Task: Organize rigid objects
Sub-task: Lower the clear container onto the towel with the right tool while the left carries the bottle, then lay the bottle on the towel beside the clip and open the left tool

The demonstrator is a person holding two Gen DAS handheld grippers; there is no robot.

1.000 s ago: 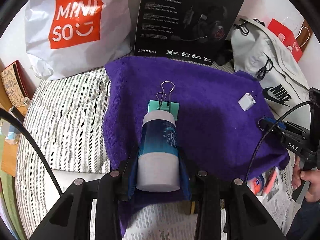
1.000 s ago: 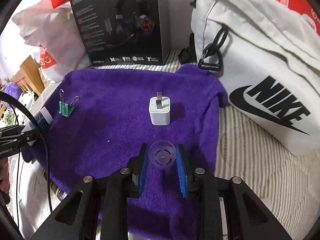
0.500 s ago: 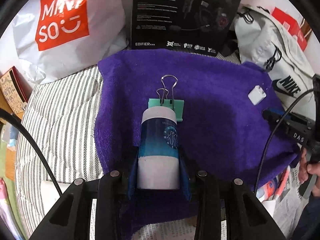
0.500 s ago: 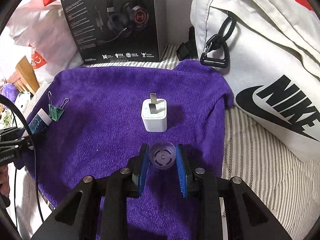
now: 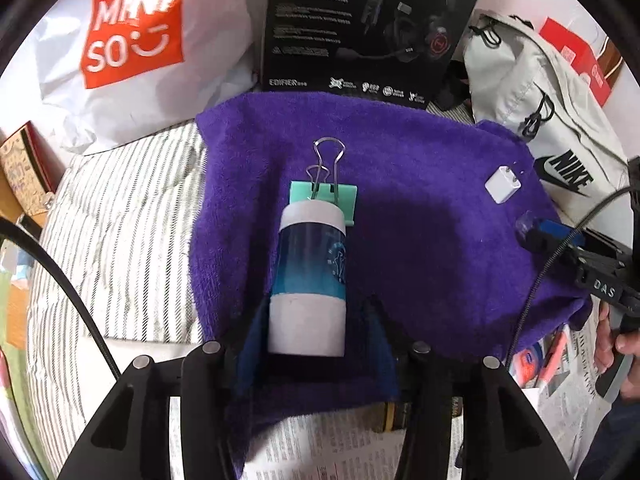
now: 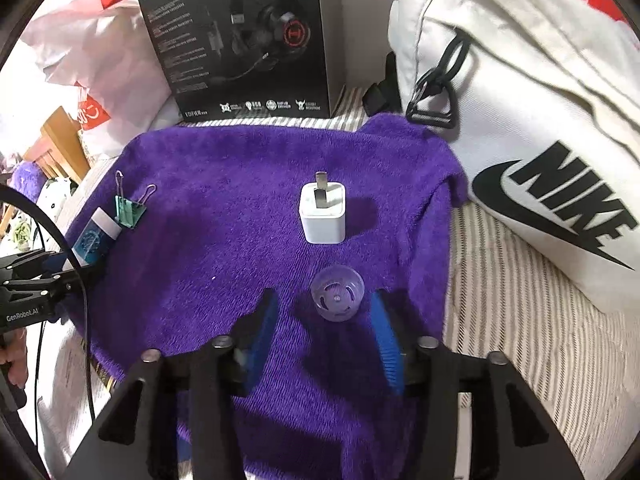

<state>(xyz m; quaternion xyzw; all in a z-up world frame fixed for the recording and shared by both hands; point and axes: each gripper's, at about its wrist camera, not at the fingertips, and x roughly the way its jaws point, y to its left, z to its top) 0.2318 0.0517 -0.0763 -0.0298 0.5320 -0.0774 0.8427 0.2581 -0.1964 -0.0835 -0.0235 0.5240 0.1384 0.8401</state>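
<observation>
A white-and-blue bottle (image 5: 308,280) lies on the purple towel (image 5: 420,248), its far end touching a green binder clip (image 5: 324,196). My left gripper (image 5: 316,320) straddles the bottle's near end; its jaws are opening and the pads stand off the bottle. In the right wrist view a small clear plastic cap (image 6: 338,294) rests on the towel (image 6: 224,208) between the blue pads of my right gripper (image 6: 325,304), whose jaws are also opening and do not touch it. A white charger plug (image 6: 323,214) stands just beyond the cap. The clip (image 6: 130,210) and bottle (image 6: 94,236) show at the left.
A black headset box (image 5: 372,28) stands behind the towel, a white Miniso bag (image 5: 132,40) at the back left, a white Nike bag (image 6: 540,140) on the right. Striped bedding (image 5: 120,232) surrounds the towel. Newspaper (image 5: 328,448) lies at the near edge.
Both grippers' jaws have spread apart. The bottle and the clear cap, gripped before, now lie loose on the towel between the pads. Neither hand has shifted much.
</observation>
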